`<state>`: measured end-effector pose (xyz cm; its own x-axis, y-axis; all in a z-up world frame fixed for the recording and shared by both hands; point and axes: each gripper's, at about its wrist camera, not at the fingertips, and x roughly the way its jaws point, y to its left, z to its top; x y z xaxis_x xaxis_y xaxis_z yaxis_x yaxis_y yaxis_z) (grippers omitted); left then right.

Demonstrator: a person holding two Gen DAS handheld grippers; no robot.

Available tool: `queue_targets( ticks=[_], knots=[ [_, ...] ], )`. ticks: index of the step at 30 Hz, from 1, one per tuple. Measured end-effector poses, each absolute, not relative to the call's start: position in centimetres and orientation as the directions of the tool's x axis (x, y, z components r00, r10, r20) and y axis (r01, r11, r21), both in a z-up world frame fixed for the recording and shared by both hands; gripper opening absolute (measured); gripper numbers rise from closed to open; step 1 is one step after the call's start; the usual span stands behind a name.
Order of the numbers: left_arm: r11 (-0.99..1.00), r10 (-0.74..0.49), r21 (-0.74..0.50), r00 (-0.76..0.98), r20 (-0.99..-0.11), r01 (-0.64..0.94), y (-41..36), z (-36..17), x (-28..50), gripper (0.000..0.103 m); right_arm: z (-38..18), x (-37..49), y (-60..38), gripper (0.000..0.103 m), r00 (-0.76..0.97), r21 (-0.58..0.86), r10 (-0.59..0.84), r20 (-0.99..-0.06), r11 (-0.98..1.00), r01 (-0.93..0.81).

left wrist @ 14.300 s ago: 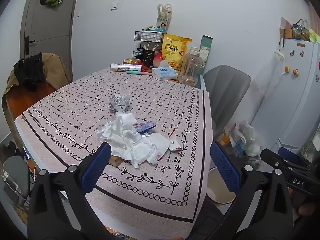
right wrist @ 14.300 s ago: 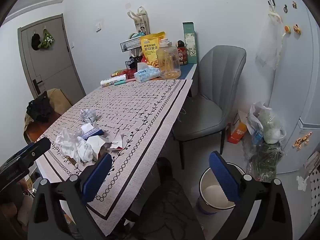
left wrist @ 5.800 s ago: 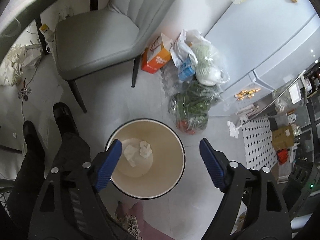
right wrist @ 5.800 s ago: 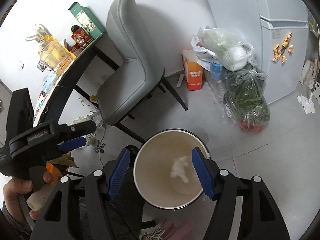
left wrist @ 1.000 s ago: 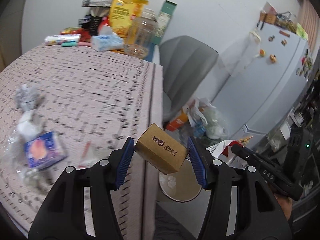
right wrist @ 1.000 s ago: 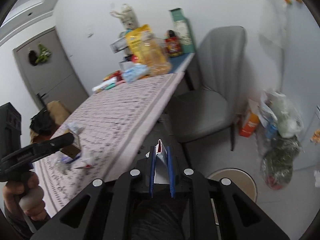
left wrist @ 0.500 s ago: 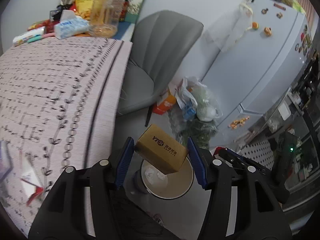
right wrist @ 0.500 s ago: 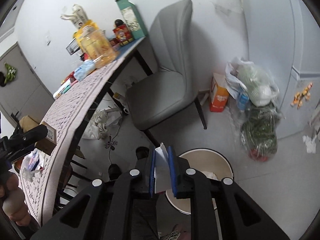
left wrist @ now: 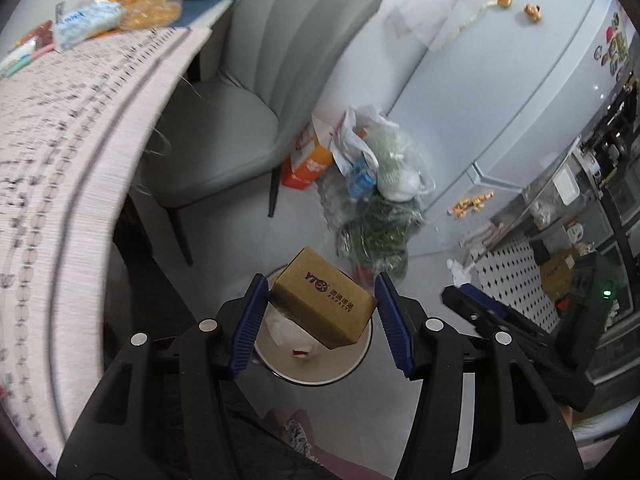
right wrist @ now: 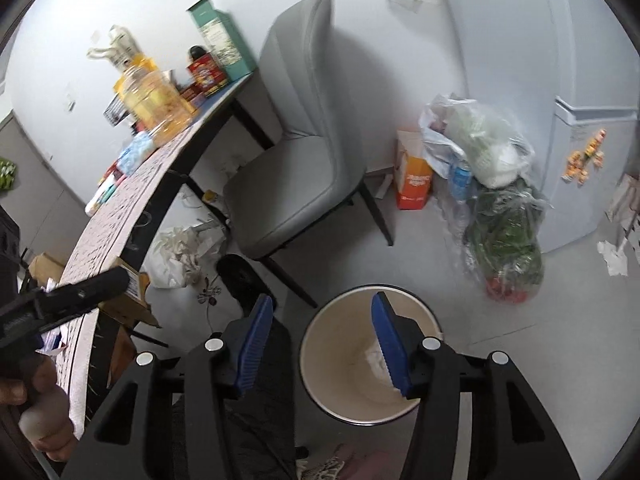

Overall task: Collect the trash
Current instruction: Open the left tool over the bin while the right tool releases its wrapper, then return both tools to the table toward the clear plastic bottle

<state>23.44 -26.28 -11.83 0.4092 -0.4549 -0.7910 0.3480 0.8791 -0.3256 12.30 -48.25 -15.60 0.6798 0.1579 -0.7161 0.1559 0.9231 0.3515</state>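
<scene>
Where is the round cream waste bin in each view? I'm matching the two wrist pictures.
Left wrist: round cream waste bin low centre, partly behind the brown cardboard box.
Right wrist: bin low centre-right, behind the right gripper.
Shared landmark: grey upholstered chair.

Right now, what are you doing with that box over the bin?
I'm tidying up trash. My left claw is holding a small cardboard box right above the round bin, ready to drop it in. My right claw is open and empty over the same bin, which already has some scraps at the bottom.
</scene>
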Motion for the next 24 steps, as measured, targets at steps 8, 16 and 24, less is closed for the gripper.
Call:
queue_targets(
  ticks=[8,16,24],
  knots=[
    [0.851,-0.484,-0.356,0.309,-0.819,0.387,-30.8,-15.0,23.8,0.056,-16.0,10.4,-51.9,0.052,0.678,0.351,0.105,-0.727,0.906,0.237],
    [0.807,-0.574,-0.476,0.276,-0.771,0.350,-31.0,-16.4,24.7,0.090,-16.1,10.0,-53.2,0.052,0.673,0.354,0.090,-0.735,0.897,0.266],
    [0.808,-0.588,-0.503,0.381,-0.713,0.307,-26.4,-12.9,24.7,0.097,-14.9,10.9,-51.0,0.057,0.685,0.347,0.103,-0.721,0.910,0.228]
  ],
)
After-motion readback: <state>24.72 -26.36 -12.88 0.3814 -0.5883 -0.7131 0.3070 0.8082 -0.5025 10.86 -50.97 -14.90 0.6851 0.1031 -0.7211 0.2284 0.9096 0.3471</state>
